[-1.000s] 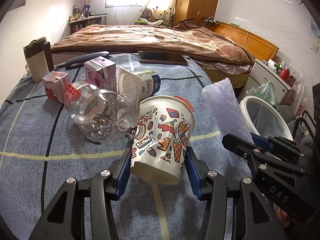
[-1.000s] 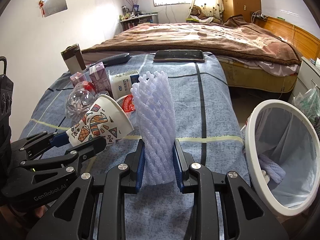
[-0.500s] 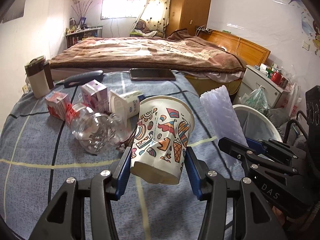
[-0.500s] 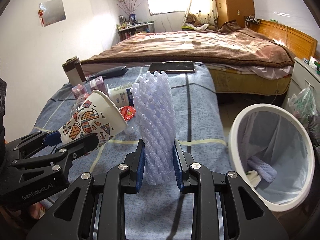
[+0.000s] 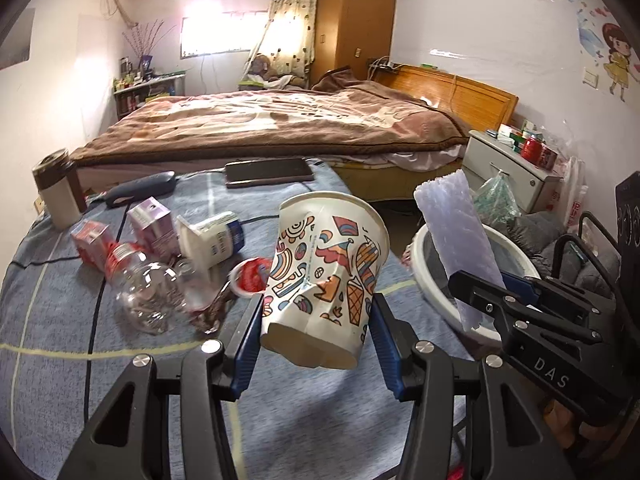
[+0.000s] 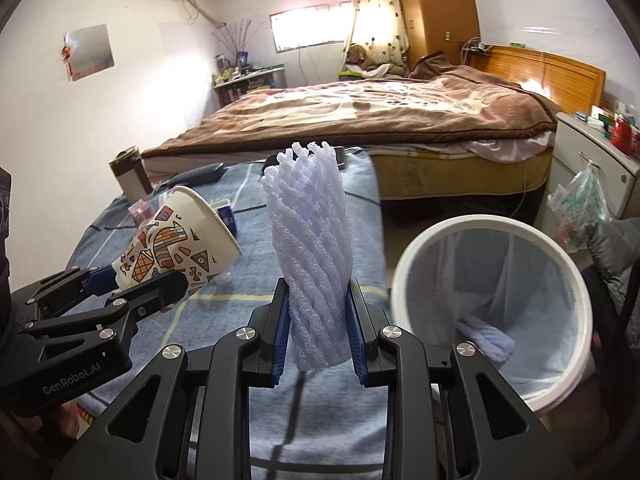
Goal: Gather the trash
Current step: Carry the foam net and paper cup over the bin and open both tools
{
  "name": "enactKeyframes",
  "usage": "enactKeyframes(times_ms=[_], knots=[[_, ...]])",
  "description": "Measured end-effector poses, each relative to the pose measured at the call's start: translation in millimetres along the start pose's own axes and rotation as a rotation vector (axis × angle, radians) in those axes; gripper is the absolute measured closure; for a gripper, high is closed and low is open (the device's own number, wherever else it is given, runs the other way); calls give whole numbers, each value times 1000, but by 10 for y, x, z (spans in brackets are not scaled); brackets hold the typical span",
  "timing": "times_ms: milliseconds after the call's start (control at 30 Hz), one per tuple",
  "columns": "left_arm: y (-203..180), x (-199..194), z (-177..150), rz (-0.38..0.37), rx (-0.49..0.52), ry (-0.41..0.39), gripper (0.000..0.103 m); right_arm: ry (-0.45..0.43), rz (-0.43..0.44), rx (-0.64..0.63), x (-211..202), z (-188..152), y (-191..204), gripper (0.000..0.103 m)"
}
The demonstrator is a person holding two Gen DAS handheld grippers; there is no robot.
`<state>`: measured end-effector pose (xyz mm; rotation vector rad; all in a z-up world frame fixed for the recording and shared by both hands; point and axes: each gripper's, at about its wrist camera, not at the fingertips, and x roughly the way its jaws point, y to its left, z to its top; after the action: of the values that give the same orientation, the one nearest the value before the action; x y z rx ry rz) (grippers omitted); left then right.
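Carry step: left gripper [image 5: 318,334] clamps the paper cup [image 5: 326,280], right gripper [image 6: 318,334] clamps the foam net [image 6: 310,248]. Next: get both over the white bin [image 6: 404,280], then release.

White letters "DAS" stand on the black body of the right tool [image 5: 486,294]. "GenRobot.AI" is printed on the left tool [image 6: 138,280] body.

Blue checked blanket [image 5: 60,364] carries cartons [image 5: 154,222], bottle [image 5: 140,284], phone [image 5: 268,171].
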<state>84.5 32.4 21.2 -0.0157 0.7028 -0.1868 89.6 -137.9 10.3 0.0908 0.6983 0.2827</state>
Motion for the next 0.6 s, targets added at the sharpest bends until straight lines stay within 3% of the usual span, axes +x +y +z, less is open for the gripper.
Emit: enactKeyframes(times_ms=[600], knots=[[-818,211,162,-95,101,0,50,-32,-116,95,-219,-14,-616,75]])
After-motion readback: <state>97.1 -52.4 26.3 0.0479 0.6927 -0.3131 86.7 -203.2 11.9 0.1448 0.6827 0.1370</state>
